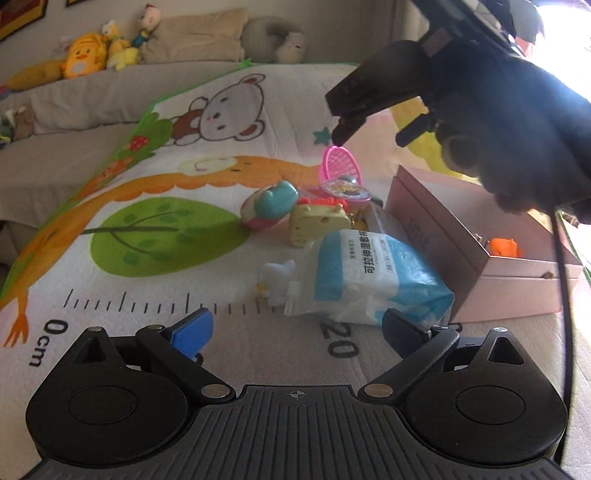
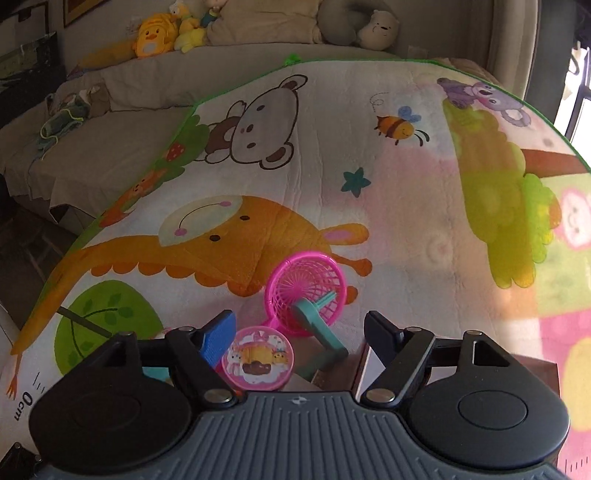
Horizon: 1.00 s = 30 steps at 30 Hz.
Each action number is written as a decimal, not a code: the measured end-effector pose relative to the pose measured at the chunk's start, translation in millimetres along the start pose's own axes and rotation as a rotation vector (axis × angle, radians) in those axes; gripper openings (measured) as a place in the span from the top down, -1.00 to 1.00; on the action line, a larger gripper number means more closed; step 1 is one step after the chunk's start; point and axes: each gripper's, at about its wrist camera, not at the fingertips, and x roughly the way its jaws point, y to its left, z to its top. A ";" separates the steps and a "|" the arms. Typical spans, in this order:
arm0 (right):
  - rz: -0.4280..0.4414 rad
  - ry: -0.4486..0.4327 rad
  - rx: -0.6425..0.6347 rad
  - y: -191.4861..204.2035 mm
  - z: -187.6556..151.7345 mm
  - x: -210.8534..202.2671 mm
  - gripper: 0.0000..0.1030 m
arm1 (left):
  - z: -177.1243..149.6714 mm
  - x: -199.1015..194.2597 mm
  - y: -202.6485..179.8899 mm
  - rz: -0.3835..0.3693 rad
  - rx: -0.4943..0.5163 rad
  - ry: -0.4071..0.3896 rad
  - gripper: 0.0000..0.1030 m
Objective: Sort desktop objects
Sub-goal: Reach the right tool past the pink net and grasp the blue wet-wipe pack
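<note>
Your left gripper (image 1: 297, 334) stands with its jaws spread wide and nothing between them, low over the printed cartoon play mat (image 1: 155, 206) with its ruler marks. Just ahead of it lies a blue-and-white plastic packet with printed characters (image 1: 369, 275), and touching the packet's left edge a small pale blue-white animal figure (image 1: 277, 282). Behind these, in a loose cluster: a pale yellow block-shaped toy with a face (image 1: 317, 223), an orange-red ridged piece (image 1: 321, 201) just behind it, a teal-and-pink rounded toy (image 1: 267, 205), a pink plastic toy fan with a mesh guard (image 1: 338, 164), and a round pink disc with a cartoon sticker (image 1: 345, 190). To the right of the packet sits an open pink cardboard box (image 1: 461, 258), holding a small orange object (image 1: 504, 247) at its far side. Your right gripper (image 1: 341, 133), seen in the left view above the cluster, hangs over the fan with its jaws apart and holding nothing; a gloved hand (image 1: 517, 129) carries it. In its own view, your right gripper (image 2: 299, 332) has its blue and black fingers either side of the sticker disc (image 2: 258, 360) and the fan's teal stand (image 2: 317, 325), not pressing on either; the fan (image 2: 306, 286) stands just beyond. At the far edge of the grey bedding, a row of yellow plush toys (image 2: 155, 35) and a grey neck pillow (image 2: 340, 22).
</note>
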 end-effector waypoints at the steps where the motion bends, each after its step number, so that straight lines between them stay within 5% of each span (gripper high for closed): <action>1: -0.037 -0.002 -0.025 7.9 7.5 11.2 -0.57 | -0.8 -1.1 1.0 0.007 -0.002 -0.001 -0.97; 6: -0.192 0.046 -0.025 11.2 44.2 68.6 -0.72 | 1.2 -4.9 13.7 0.033 -0.054 0.003 -0.98; 10: -0.182 0.139 0.088 -10.9 55.2 104.3 -0.73 | 3.7 -8.3 23.1 0.031 -0.094 -0.004 -0.99; 14: -0.123 0.223 0.135 -15.9 45.1 122.9 -0.22 | 3.6 -10.8 23.1 0.010 -0.091 -0.005 -0.99; 20: -0.065 0.230 0.095 -1.8 34.3 104.2 -0.21 | 1.6 -12.0 14.1 -0.022 -0.041 -0.002 -1.00; 30: 0.164 0.240 -0.005 40.8 -11.1 34.6 -0.18 | -16.5 -22.5 -10.2 -0.088 0.064 0.069 -1.00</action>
